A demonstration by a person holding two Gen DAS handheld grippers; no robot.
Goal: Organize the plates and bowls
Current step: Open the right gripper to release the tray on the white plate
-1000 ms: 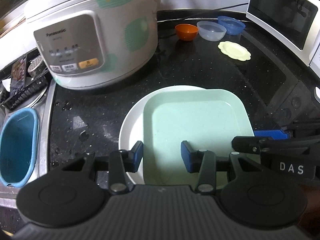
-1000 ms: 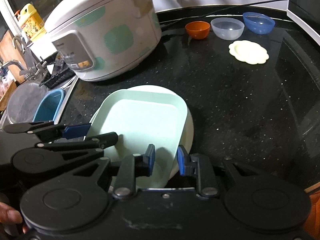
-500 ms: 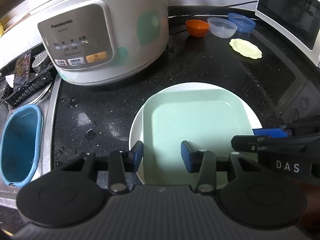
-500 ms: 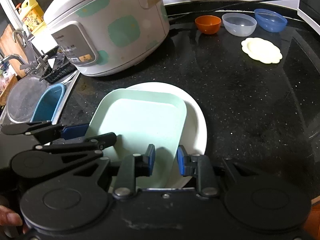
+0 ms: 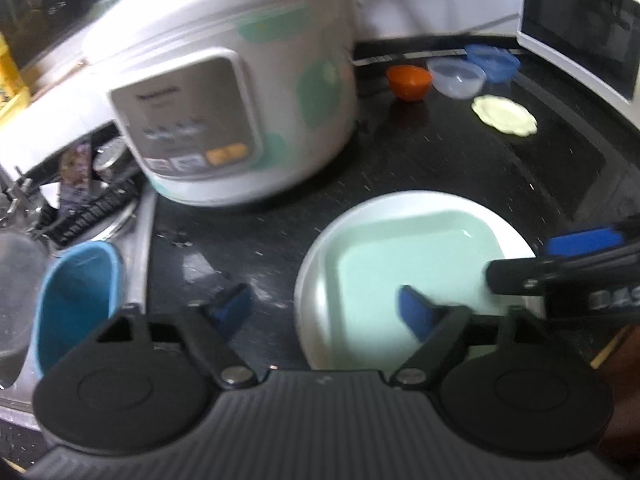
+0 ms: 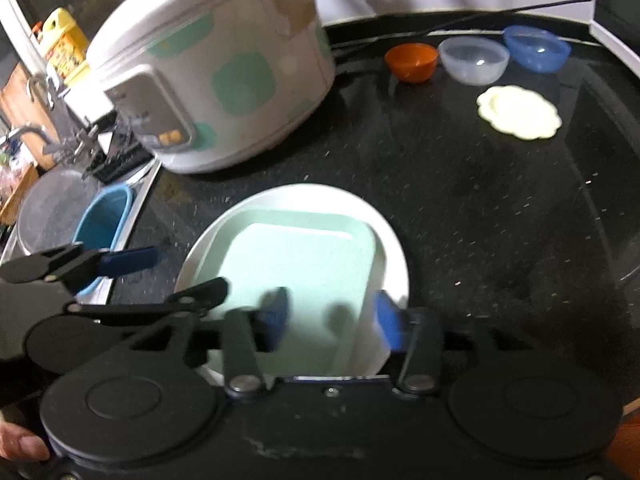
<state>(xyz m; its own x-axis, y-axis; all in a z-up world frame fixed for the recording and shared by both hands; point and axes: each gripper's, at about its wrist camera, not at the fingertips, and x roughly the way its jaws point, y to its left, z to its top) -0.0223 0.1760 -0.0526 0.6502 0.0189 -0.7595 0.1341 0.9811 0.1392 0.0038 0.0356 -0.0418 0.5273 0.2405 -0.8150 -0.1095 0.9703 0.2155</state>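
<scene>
A mint square plate [image 5: 408,272] [image 6: 300,276] lies flat inside a round white plate [image 5: 320,264] [image 6: 392,256] on the black counter. My left gripper [image 5: 326,310] is open, its jaws wide apart over the white plate's left rim. My right gripper [image 6: 330,320] is open, straddling the mint plate's near right edge. Neither holds anything. At the back stand an orange bowl [image 5: 409,80] [image 6: 412,62], a clear bowl [image 5: 456,77] [image 6: 474,60] and a blue bowl [image 5: 494,62] [image 6: 536,48], with a pale yellow scalloped plate [image 5: 505,115] [image 6: 518,112] in front of them.
A large white rice cooker [image 5: 236,92] [image 6: 212,72] stands at the back left. A sink with a blue basin [image 5: 72,300] [image 6: 102,220] lies to the left. A microwave [image 5: 580,28] stands at the right.
Both grippers have opened their jaws wide and let go of the mint plate, which now rests centred in the white plate. Both views pulled back slightly.
</scene>
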